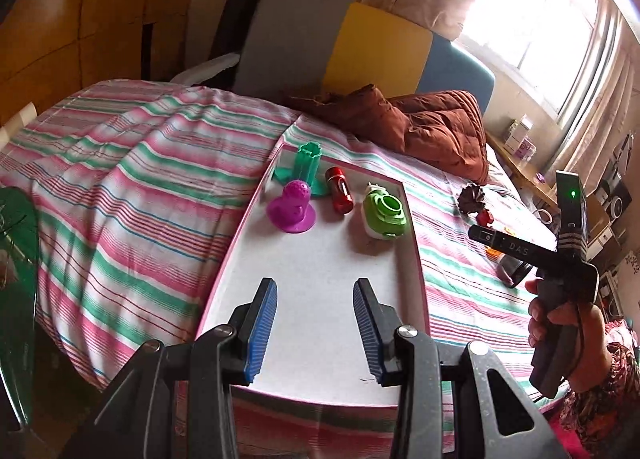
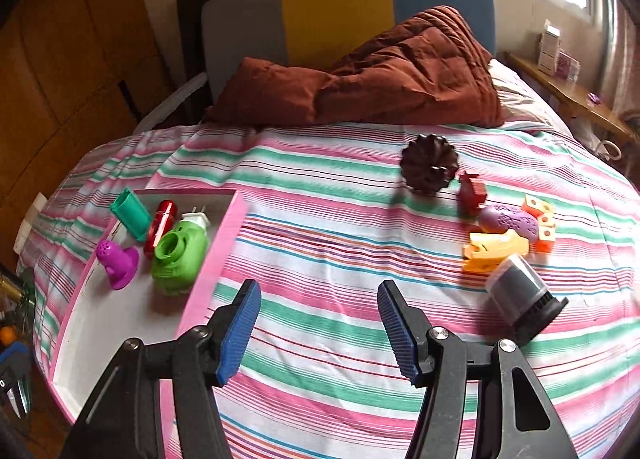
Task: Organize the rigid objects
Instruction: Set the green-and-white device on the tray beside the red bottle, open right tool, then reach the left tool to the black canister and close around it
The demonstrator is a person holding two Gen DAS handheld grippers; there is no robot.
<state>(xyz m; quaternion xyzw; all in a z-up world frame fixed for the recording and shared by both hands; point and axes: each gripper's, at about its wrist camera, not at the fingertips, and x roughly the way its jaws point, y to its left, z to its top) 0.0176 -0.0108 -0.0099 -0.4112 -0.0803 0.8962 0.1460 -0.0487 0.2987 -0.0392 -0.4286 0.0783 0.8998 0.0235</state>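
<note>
A white tray with a pink rim [image 1: 412, 227] [image 2: 224, 235] lies on the striped bed. In it are a teal holder [image 1: 306, 165] [image 2: 130, 215], a purple plunger-shaped piece [image 1: 294, 205] [image 2: 118, 261], a red cylinder [image 1: 339, 189] [image 2: 160, 225] and a green plug-in device [image 1: 384, 215] [image 2: 178, 255]. My left gripper [image 1: 316, 323] is open and empty over the tray's near part. My right gripper [image 2: 318, 333] is open and empty over the bedsheet. To its right lie a brown fluted mould [image 2: 429, 169], a red piece [image 2: 472, 189], a purple oval [image 2: 508, 221], orange blocks [image 2: 542, 223], a yellow piece [image 2: 494, 251] and a grey jar [image 2: 520, 299].
A brown quilt [image 2: 380, 75] is bunched at the head of the bed against a grey, yellow and blue headboard [image 2: 336, 7]. A wooden bedside shelf [image 2: 576, 99] with small boxes stands at the right under the window. Wooden wardrobe panels [image 1: 80, 11] are on the left.
</note>
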